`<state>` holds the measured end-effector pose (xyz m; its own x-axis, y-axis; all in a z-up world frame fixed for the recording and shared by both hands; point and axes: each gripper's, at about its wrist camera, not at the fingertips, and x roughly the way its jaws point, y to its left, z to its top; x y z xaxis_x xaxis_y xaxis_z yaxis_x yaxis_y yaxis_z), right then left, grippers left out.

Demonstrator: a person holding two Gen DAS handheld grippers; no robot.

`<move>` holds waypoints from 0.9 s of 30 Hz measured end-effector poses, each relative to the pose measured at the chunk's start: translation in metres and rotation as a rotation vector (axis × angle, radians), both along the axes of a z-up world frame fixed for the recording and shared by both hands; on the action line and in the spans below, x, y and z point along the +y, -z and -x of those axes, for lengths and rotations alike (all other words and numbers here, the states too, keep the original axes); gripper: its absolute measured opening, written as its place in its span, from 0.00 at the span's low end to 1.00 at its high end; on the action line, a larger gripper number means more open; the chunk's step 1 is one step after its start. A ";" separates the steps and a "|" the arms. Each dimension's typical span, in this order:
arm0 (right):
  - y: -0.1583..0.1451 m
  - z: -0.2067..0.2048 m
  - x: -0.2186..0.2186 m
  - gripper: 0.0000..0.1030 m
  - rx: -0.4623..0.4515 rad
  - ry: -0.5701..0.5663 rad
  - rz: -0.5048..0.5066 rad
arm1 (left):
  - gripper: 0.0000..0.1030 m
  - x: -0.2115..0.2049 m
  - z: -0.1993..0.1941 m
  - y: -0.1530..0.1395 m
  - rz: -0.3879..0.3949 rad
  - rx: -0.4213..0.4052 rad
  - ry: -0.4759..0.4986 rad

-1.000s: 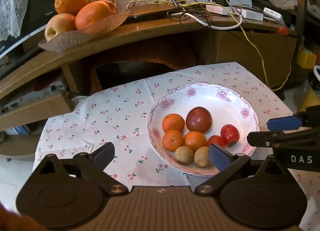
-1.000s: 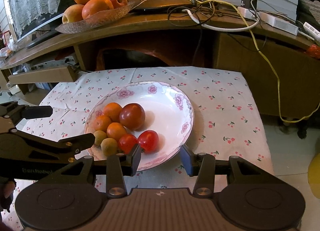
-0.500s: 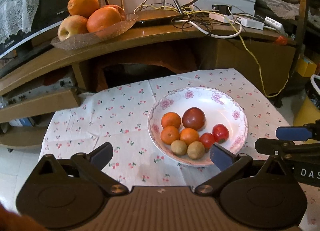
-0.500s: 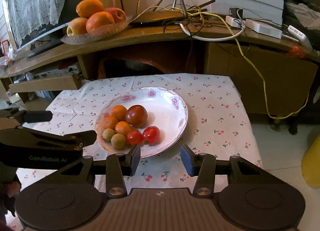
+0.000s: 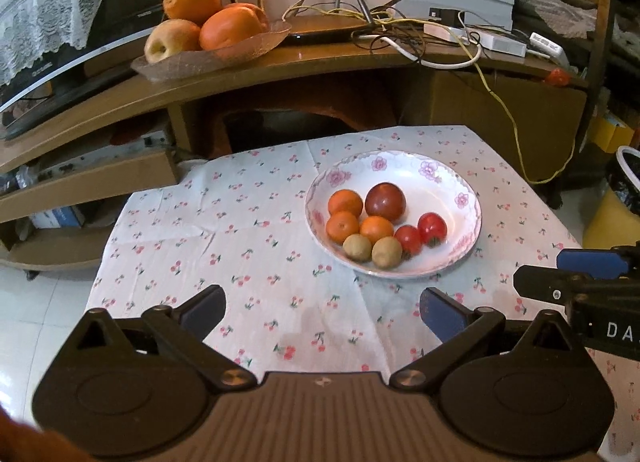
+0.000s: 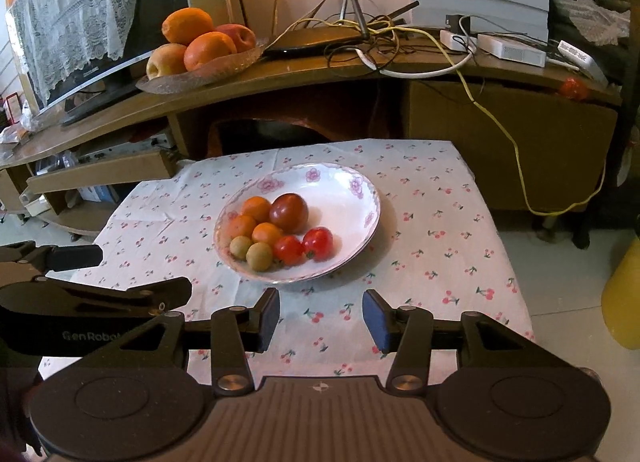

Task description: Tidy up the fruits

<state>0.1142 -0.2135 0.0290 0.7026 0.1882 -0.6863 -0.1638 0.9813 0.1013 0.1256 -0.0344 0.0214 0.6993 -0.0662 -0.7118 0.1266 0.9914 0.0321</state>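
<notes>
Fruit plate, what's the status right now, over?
Left tool and right tool open, empty, short of the plate. Eight fruits sit grouped on it. Nothing in the way.

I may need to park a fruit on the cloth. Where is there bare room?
The widest bare cloth lies left of the plate, up to the wooden shelf edge. A narrower strip runs right of the plate to the table's edge. Inside the plate, fruit crowds the left half; its right half is free.
</notes>
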 end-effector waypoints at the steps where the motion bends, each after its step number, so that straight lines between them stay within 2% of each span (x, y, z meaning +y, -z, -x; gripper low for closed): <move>1: 0.000 0.003 0.001 0.46 0.000 -0.002 0.000 | 1.00 0.001 0.003 0.000 0.001 0.001 -0.005; 18: 0.000 0.053 0.013 0.47 0.029 -0.010 -0.012 | 1.00 0.007 0.062 0.000 -0.004 0.022 -0.024; 27: 0.001 0.076 0.013 0.47 0.050 -0.006 -0.026 | 1.00 0.007 0.080 -0.001 0.004 0.026 -0.027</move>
<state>0.0382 -0.2005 0.0282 0.6660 0.2107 -0.7156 -0.1636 0.9772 0.1354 0.0455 -0.0278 0.0227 0.6822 -0.0505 -0.7294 0.1006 0.9946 0.0253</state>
